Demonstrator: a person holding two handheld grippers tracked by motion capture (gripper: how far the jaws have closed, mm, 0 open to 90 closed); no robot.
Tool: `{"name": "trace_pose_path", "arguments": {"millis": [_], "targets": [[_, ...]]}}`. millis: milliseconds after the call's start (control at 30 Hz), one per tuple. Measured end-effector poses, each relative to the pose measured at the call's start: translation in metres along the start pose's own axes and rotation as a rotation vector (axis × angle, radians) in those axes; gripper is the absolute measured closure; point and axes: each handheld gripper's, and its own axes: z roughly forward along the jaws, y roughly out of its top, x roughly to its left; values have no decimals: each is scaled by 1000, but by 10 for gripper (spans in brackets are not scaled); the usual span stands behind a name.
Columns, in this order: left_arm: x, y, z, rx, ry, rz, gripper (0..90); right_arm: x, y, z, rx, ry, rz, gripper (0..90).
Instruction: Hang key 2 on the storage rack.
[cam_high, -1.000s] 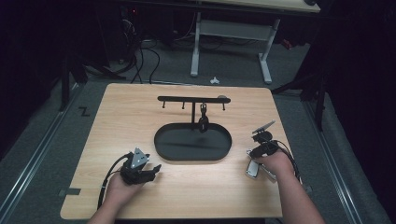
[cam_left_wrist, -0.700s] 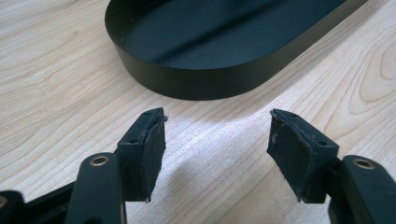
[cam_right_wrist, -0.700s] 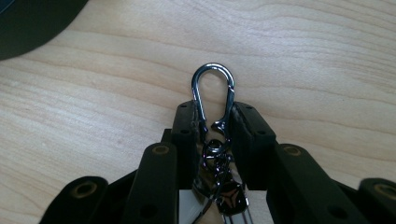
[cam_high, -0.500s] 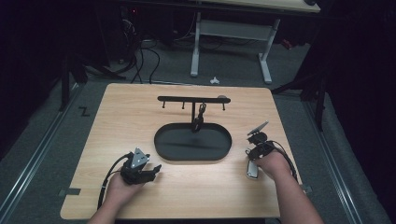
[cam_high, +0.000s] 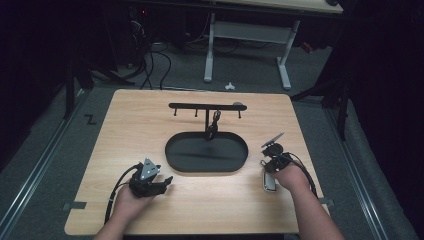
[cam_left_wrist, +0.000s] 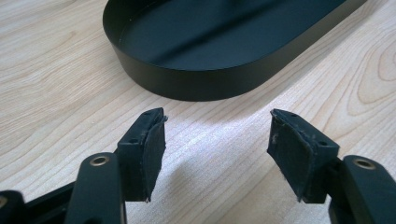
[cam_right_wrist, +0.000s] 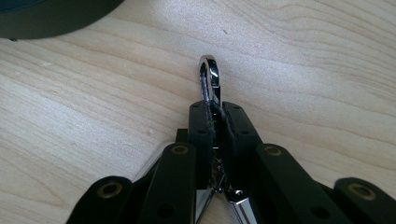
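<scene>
A shiny chrome clip (cam_right_wrist: 210, 77) lies on the wooden table at the right, its rounded loop sticking out past the jaws. My right gripper (cam_right_wrist: 217, 116) has just been closing and is shut on it, pads pressed on the metal. In the high view the right gripper (cam_high: 267, 165) sits right of the black oval tray (cam_high: 175, 155), with the clip's silver body (cam_high: 269, 182) under it. My left gripper (cam_high: 167, 181) rests on the table front left, open. Its jaws (cam_left_wrist: 217, 154) stand wide apart with bare wood between them, facing the tray's wall (cam_left_wrist: 201, 84).
A black rack (cam_high: 205, 106) with several small hooks stands behind the tray, and a dark item (cam_high: 214, 122) hangs from it over the tray's far rim. The tray's edge (cam_right_wrist: 46, 18) is at the upper left of the right gripper view. Cables trail from both grippers.
The right hand has edged slightly toward the tray and the table's front. The dark item on the rack has swung a little. The left hand has not moved.
</scene>
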Motion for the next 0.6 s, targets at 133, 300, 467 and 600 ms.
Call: {"name": "trace_pose_path", "arguments": {"millis": [133,300,467,600], "targets": [[0,0,-1,-1,-2,-2,369,-8,1,3,13,76,54,830],[0,-1,0,7,-3,-1,369,-13,2,4,5,101,78,849],[0,-1,0,-1,3,-4,369,-10,1,4,-7,77,66,866],[0,0,-1,-6,3,-4,369,-7,-2,0,-6,71,57,866]]}}
